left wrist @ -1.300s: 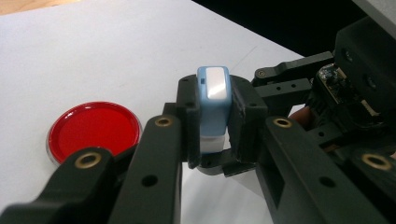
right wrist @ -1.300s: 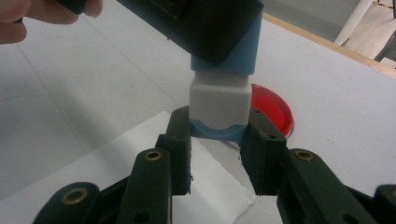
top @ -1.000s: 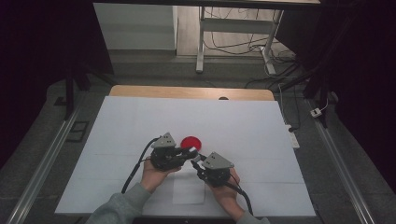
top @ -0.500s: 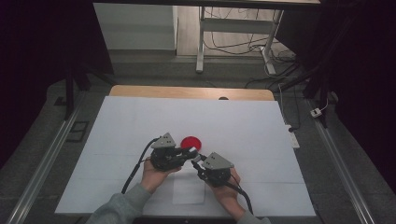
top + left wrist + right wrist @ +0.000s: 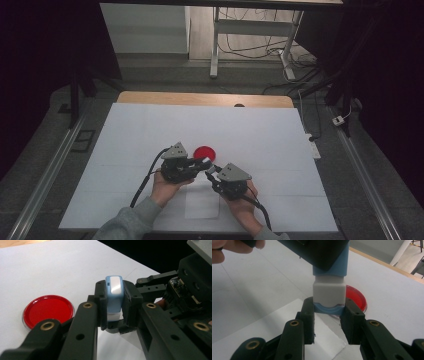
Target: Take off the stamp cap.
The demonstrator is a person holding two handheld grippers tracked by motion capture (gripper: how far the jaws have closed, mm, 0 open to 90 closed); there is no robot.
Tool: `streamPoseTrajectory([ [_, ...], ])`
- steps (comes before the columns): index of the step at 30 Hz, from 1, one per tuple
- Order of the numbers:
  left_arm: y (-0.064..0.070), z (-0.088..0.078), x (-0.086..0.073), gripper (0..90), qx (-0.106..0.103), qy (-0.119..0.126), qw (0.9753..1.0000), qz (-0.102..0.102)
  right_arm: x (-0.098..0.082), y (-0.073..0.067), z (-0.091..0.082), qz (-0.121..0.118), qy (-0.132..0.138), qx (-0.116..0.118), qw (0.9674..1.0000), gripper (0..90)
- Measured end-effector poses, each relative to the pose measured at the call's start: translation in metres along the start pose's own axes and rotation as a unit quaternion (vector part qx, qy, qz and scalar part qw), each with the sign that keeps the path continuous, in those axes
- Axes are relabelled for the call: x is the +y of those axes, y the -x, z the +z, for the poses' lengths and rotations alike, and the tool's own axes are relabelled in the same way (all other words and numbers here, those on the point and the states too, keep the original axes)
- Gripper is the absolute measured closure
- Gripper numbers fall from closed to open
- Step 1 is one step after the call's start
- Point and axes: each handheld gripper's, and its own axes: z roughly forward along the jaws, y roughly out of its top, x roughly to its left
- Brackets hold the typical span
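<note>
A small blue and white block (image 5: 113, 290) is held above the table between both grippers. My left gripper (image 5: 115, 305) is shut on its blue body, with the white window facing up. My right gripper (image 5: 329, 312) is shut on the other end, below the white section (image 5: 328, 293). In the high view the left gripper (image 5: 200, 165) and right gripper (image 5: 214, 172) meet tip to tip at the block (image 5: 206, 166), over the front middle of the table. A flat red disc (image 5: 204, 152) lies on the white surface just beyond them; the red disc (image 5: 47, 311) (image 5: 356, 298) is untouched.
The white table cover (image 5: 150, 135) spans the table, with a wooden edge (image 5: 200, 98) at the back. A loose sheet of paper (image 5: 202, 202) lies under the hands near the front edge. Metal rails (image 5: 45, 175) run along both sides.
</note>
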Motion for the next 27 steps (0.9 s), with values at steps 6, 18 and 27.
streamPoseTrajectory([
  [6, -0.013, -0.022, 0.006, 75.9, 0.017, 0.043, 0.9988, -0.018, -0.007, 0.0, 0.004, -0.017, -0.023, -0.002, 0.9996, 65.5],
  [18, -0.011, -0.019, 0.005, 75.8, 0.004, 0.031, 0.9994, -0.018, -0.004, 0.006, -0.002, -0.006, -0.007, -0.003, 1.0, 65.3],
  [27, -0.011, -0.019, 0.005, 75.8, 0.006, 0.023, 0.9996, -0.014, -0.005, 0.01, -0.005, 0.001, -0.003, 0.003, 1.0, 65.2],
])
